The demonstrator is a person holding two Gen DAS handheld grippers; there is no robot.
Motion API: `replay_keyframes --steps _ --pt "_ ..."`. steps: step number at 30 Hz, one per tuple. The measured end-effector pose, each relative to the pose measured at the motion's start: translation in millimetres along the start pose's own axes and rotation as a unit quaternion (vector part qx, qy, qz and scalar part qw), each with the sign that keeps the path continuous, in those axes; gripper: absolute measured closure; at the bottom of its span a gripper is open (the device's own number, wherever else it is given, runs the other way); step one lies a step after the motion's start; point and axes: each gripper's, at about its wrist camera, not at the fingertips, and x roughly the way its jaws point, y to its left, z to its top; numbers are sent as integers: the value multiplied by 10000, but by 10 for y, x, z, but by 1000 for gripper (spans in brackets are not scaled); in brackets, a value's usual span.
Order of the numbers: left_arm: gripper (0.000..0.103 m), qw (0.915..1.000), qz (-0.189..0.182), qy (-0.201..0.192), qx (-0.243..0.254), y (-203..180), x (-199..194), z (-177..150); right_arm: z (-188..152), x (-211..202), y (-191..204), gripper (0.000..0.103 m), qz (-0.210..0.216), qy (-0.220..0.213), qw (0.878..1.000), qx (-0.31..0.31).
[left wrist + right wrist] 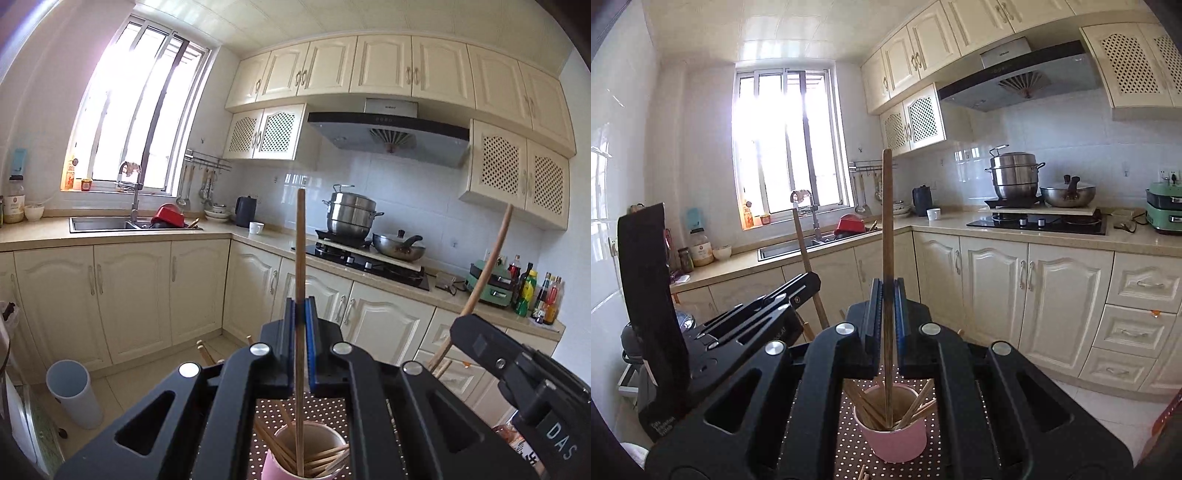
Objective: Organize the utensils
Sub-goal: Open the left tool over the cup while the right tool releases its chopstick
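My left gripper (300, 310) is shut on a pale wooden chopstick (300, 251) that stands upright. Its lower end reaches into a pink cup (269, 466) holding several chopsticks. My right gripper (888, 291) is shut on a darker wooden chopstick (887, 221), also upright, with its lower end inside the same pink cup (897, 445). Each view catches the other tool beside it: the right gripper (460, 323) with its slanted stick (489, 262), and the left gripper (812, 281) with its stick (803, 247). The cup stands on a brown dotted mat (849, 435).
An L-shaped counter runs behind, with a sink (103, 223), a kettle (245, 211), and a stove with a steel pot (351, 214) and a wok (399, 249). Bottles (535, 291) crowd the counter's right end. A white bin (74, 391) stands on the floor at left.
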Motion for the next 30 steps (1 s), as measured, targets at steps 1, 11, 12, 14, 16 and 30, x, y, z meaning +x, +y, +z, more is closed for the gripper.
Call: replay_keyframes --steps 1,11,12,14,16,30 --pt "97 10000 -42 39 24 1 11 -12 -13 14 -4 97 4 19 10000 3" --pt "65 9991 294 -38 300 46 -127 -45 -103 108 22 96 72 254 9996 79" --pt "65 9989 335 -42 311 49 -135 -45 -108 113 28 96 87 268 9996 87" --pt "62 9988 382 -20 313 72 -155 -47 -117 122 45 96 98 290 9995 93" --pt "60 9982 486 -36 342 96 -176 -42 -121 129 59 96 105 313 9994 88" --pt "57 9963 727 -17 455 243 -314 -35 -245 254 97 96 138 658 9976 130"
